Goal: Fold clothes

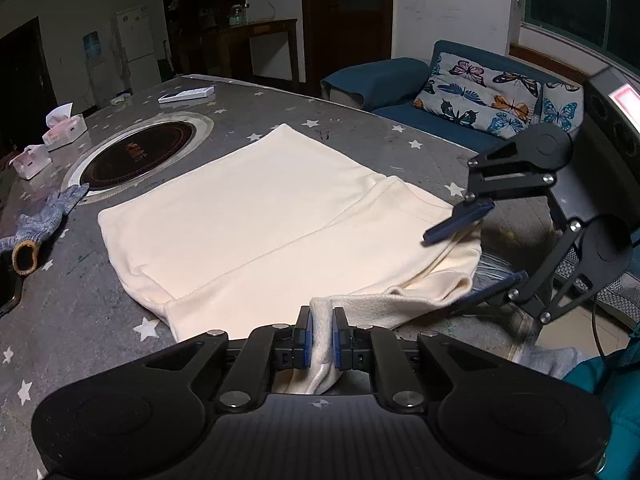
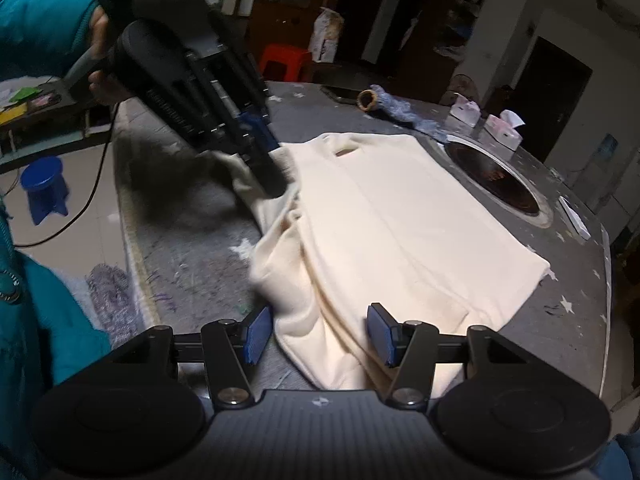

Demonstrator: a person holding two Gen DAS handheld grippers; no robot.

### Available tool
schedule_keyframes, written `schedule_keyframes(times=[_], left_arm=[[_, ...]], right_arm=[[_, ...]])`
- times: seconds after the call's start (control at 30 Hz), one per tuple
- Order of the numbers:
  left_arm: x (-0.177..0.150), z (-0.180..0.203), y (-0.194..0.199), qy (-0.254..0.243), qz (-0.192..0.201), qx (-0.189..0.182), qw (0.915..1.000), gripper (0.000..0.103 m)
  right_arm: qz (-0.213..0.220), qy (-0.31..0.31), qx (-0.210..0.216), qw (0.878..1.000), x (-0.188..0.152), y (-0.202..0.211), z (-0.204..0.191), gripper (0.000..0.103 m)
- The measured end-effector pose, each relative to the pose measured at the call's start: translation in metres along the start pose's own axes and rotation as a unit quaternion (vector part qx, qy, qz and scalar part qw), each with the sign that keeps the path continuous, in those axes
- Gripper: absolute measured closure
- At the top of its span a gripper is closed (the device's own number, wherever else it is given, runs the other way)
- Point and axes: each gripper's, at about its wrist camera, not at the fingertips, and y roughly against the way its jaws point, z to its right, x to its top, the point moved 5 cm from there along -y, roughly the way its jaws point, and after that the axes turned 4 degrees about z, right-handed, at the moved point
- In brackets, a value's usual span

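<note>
Left wrist view: one cream knit garment (image 1: 256, 216) lies spread flat on the grey star-printed table (image 1: 80, 304), near the table's front edge. Left tool (image 1: 320, 336) is clamped together on a bunched cream fold at the garment's near edge. Right tool (image 2: 316, 336) stands with its two blue pads apart, straddling the garment's corner without gripping. Also counted on the table: one round inset black cooktop (image 1: 136, 156), two tissue boxes (image 1: 64, 130), one blue-grey knit work glove (image 1: 36, 228), one white remote (image 1: 186, 95).

A home living-dining room — blue sofa (image 1: 404, 92) with butterfly cushion (image 1: 476, 94); fridge (image 1: 134, 50); table (image 1: 360, 128) with inset cooktop (image 1: 140, 156).
</note>
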Motion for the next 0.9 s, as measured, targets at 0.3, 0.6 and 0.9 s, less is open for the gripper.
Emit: schedule_keyframes(times=[0.3,0.6,0.9], left_arm=[[0.004,-0.001,-0.002,0.001,-0.004,0.001,1.0,0.092],[0.007,-0.002,-0.002,0.005,-0.006,0.006,0.9999,0.092],[-0.013,0.001,0.016,-0.017,0.017,0.021,0.9995,0.071]], right_arm=[[0.0,0.003,-0.005,1.0,0.002,0.0,-0.001,0.054],[0.006,-0.012,-0.018,1.0,0.005,-0.006,0.005,0.066],[0.017,-0.095,-0.001,0.995,0.012,-0.003,0.026,0.092]])
